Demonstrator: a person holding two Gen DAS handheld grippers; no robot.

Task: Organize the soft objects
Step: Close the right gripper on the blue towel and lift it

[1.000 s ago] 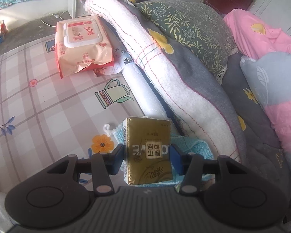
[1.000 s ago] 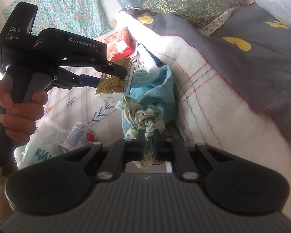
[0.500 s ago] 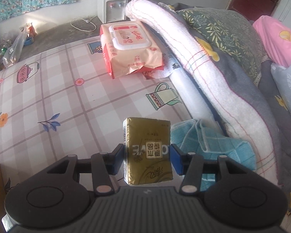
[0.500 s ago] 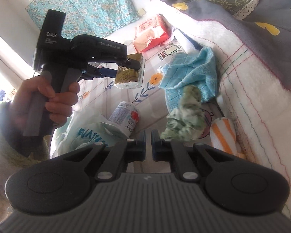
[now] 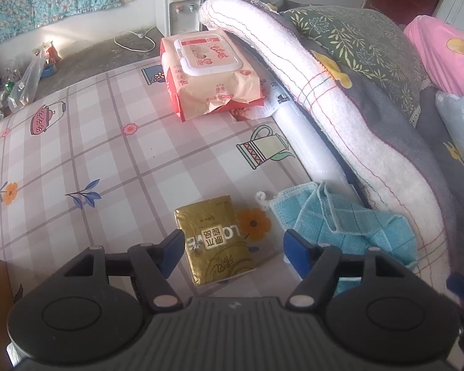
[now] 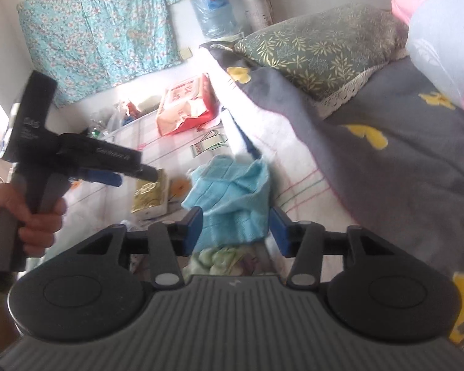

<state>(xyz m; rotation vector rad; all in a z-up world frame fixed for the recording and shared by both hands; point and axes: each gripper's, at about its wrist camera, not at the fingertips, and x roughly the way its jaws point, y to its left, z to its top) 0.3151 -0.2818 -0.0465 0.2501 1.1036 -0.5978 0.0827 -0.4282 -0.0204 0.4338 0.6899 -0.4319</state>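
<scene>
The left hand-held gripper (image 5: pixel 233 245) has just been opening; its blue pads stand clear on either side of the gold tissue pack (image 5: pixel 215 239), which lies flat on the checked bed sheet (image 5: pixel 77 142) and is not gripped. The right hand-held gripper (image 6: pixel 236 227) has also just been opening, with nothing pressed between its pads (the blue knitted cloth (image 6: pixel 232 194) lies beyond them on the sheet, just beside the tissue pack). A green-and-white cloth bundle (image 6: pixel 215 259) shows below the right jaws. The pack of wet wipes (image 5: pixel 208 72) rests farther up the sheet, against the folded white blanket (image 5: pixel 340 114).
</scene>
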